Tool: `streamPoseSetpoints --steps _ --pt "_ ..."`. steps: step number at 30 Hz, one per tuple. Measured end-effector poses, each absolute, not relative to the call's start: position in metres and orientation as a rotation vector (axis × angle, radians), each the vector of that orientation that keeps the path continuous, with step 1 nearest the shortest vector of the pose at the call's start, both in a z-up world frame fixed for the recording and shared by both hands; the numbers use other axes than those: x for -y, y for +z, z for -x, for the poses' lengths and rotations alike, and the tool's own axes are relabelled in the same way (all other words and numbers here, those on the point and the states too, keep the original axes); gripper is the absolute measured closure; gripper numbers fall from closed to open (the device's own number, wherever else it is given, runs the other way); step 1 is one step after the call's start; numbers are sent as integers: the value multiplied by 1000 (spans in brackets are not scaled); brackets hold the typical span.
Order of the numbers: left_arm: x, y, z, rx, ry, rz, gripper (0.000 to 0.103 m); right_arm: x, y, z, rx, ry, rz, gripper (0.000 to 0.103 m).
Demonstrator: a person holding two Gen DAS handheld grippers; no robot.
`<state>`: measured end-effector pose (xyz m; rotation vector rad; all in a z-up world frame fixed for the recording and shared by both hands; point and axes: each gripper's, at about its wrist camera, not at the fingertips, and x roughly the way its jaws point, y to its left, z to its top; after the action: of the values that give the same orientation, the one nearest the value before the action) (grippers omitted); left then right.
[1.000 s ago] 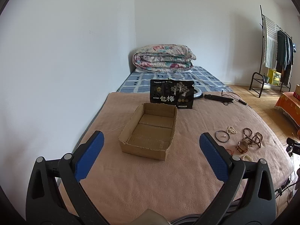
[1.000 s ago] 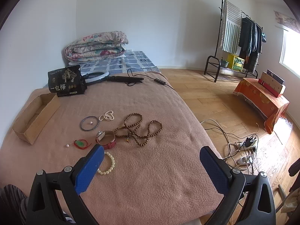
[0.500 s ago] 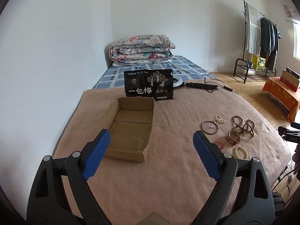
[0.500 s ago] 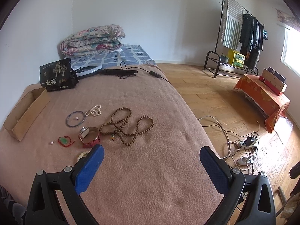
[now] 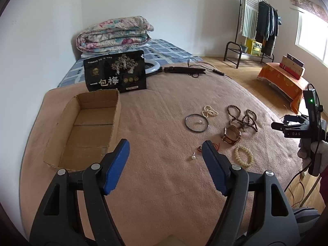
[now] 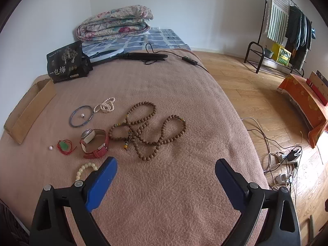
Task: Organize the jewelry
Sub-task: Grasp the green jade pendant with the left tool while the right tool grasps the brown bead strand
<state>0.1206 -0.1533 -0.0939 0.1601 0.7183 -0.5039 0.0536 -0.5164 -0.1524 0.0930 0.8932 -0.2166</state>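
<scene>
Both grippers are dropping toward the pink blanket (image 6: 164, 194) and swinging closer to the jewelry than they were 1 second ago. The left gripper (image 5: 166, 164) is closing its jaws with nothing between them, only bare blanket, while the right gripper (image 6: 166, 174) is hanging wide open and empty. All the jewelry is still lying loose on the blanket: the long wooden bead necklace (image 6: 147, 127), the red-strapped watch (image 6: 94, 141), the pearl bracelet (image 5: 244, 156), the thin bangle (image 5: 196, 123) and the tiny pearl stud (image 5: 193, 157). The cardboard box (image 5: 90, 127) is sitting empty, well apart to the left. Sorting looks about to begin, probably with a piece near the stud.
</scene>
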Motion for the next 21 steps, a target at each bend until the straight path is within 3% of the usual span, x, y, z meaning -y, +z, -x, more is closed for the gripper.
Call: streamPoseSetpoints --steps 21 --pt "259 -186 -167 -921 -764 -321 33 528 -200 -110 -991 -126 -166 14"
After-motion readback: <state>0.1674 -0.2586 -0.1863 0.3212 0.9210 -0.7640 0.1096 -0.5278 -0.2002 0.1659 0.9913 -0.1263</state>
